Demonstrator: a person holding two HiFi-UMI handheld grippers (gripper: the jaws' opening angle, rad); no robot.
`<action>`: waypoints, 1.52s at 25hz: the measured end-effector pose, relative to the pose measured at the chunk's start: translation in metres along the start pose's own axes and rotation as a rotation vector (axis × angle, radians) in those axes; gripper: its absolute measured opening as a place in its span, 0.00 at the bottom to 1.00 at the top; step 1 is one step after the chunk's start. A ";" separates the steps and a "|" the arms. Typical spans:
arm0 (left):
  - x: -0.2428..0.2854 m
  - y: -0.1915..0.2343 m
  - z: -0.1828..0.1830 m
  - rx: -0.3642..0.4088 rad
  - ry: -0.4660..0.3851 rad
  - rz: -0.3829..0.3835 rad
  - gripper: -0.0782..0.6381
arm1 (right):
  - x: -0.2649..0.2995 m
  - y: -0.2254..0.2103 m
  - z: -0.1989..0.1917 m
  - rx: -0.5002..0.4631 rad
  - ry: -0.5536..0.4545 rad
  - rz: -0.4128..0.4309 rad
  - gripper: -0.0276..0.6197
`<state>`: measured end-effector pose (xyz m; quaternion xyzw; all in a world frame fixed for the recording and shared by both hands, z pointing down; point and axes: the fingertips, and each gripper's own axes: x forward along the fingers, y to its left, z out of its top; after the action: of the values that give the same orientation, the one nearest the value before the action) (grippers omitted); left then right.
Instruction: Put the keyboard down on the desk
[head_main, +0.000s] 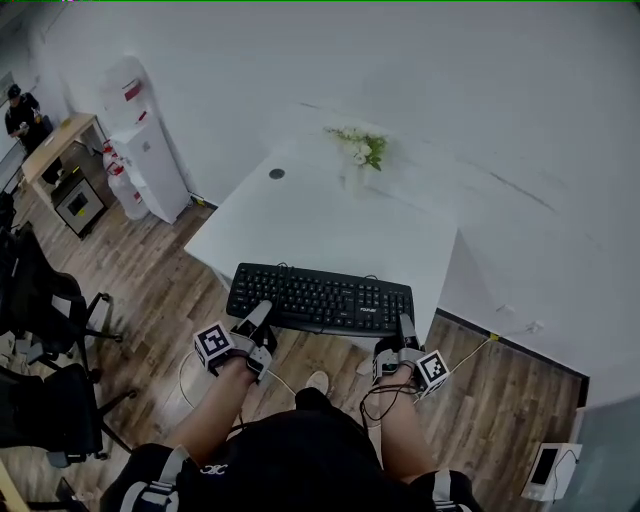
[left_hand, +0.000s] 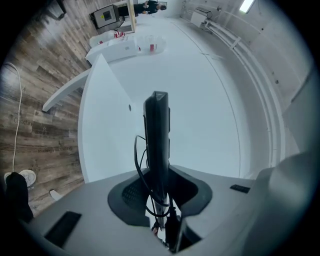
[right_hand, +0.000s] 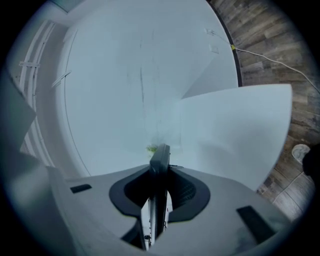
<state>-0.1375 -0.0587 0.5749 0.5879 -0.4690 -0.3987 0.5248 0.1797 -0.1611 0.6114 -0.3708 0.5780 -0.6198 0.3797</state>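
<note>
A black keyboard (head_main: 320, 298) lies level across the front edge of the white desk (head_main: 330, 215); whether it rests on the top I cannot tell. My left gripper (head_main: 260, 315) is shut on its near left edge, and my right gripper (head_main: 405, 328) is shut on its near right edge. Seen from the left gripper view, the keyboard (left_hand: 157, 135) stands edge-on between the jaws of the left gripper (left_hand: 160, 187), with its black cable looped beside it. The right gripper view has the same keyboard (right_hand: 160, 160) edge-on in the right gripper (right_hand: 159, 189).
A vase of white flowers (head_main: 358, 155) stands at the desk's back edge, with a round cable hole (head_main: 277, 173) to its left. A white water dispenser (head_main: 150, 165) and dark office chairs (head_main: 40, 300) are on the wooden floor at the left. A white cable (head_main: 500, 335) runs along the floor at the right.
</note>
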 end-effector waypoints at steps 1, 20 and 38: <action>0.010 0.001 0.005 -0.005 0.005 0.008 0.24 | 0.010 -0.001 0.002 0.002 -0.004 -0.003 0.15; 0.167 0.047 0.061 -0.056 0.102 0.080 0.24 | 0.129 -0.031 0.046 0.016 -0.110 -0.111 0.15; 0.242 0.075 0.082 -0.060 0.304 0.085 0.24 | 0.141 -0.048 0.056 -0.015 -0.326 -0.169 0.15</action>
<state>-0.1679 -0.3137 0.6440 0.6052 -0.3962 -0.2965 0.6236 0.1662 -0.3103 0.6656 -0.5166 0.4803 -0.5768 0.4121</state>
